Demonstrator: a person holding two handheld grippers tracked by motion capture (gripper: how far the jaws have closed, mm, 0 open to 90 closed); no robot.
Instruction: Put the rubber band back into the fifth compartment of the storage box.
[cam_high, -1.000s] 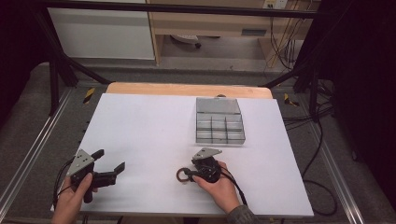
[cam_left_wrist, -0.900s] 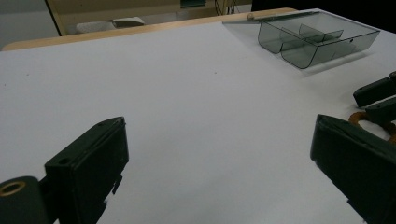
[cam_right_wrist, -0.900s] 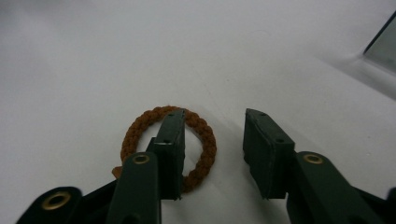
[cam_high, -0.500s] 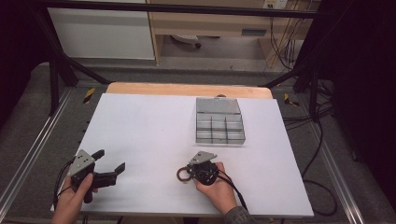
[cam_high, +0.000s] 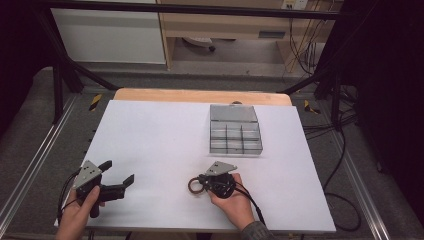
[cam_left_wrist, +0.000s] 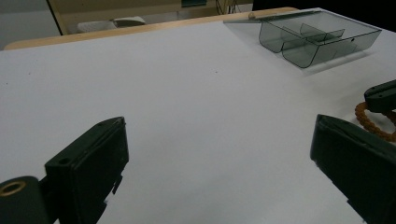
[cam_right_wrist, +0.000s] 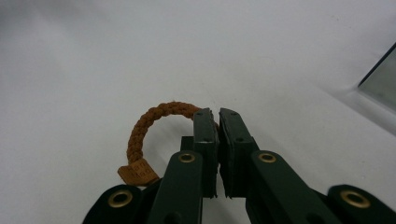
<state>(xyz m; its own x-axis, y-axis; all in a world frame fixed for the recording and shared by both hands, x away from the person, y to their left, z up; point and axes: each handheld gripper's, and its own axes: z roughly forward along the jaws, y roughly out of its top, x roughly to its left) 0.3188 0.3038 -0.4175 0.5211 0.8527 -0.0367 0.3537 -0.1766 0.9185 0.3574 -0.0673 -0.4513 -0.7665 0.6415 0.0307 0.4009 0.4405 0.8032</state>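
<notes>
Since a second ago my right tongs have slid a little nearer to me along the tabletop, carrying the braided ring with them, while my left tongs have hardly shifted.

As I read it, the pick-up is done. In the right gripper view the right jaws stand pressed nearly together, pinching the braided ring on its far side, so I count it as gripped. What I judge is left is the carry and the drop: the compartment box sits well apart, toward the far right of the tabletop, and every cell I can see in it looks empty. That the ring belongs there is only my guess, as it is the one container on the white sheet.

My left tongs stand wide, holding nothing, resting low near the front left edge. From their camera I see their two jaws spread far apart, with bare white sheet between them.

The ring itself is a loop of orange-brown plaited cord, rope-like in texture, with a small tan tag near the jaws bearing print too small for me to read. It lies at the front of the tabletop, just left of my right hand, and I cannot tell whether it is lifted clear or touching the sheet.
</notes>
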